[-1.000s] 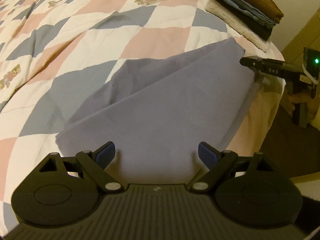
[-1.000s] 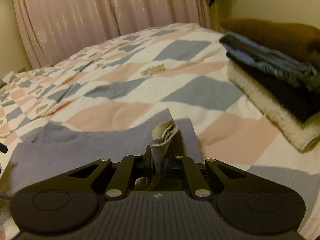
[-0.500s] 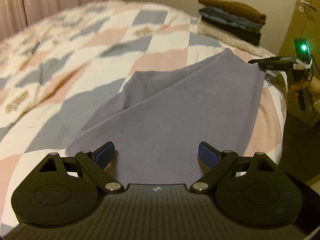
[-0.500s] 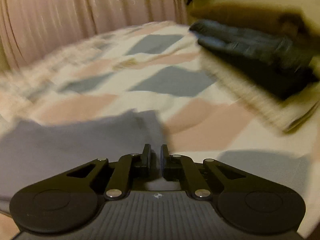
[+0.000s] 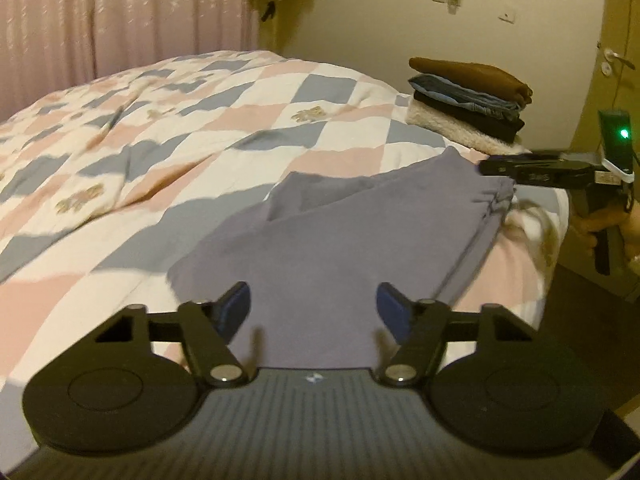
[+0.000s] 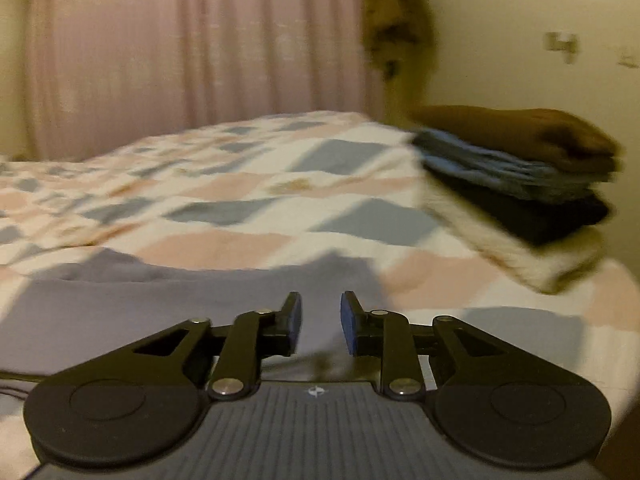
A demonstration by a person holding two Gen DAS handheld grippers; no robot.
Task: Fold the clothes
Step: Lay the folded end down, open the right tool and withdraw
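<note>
The left gripper (image 5: 313, 306) hangs with fingers spread wide and empty over the near edge of the grey garment (image 5: 340, 240). The garment lies partly folded on the checked quilt (image 5: 200, 128) at the bed's corner. It looks thin, light and limp, so it is best pinched at a corner or hem. The right gripper (image 6: 320, 322) hovers over the garment's far corner, its fingers parted and gripping nothing.

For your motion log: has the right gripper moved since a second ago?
Yes. The right gripper let go of the grey garment and drew back; the folded clothes stack looks lower, farther off.
</note>
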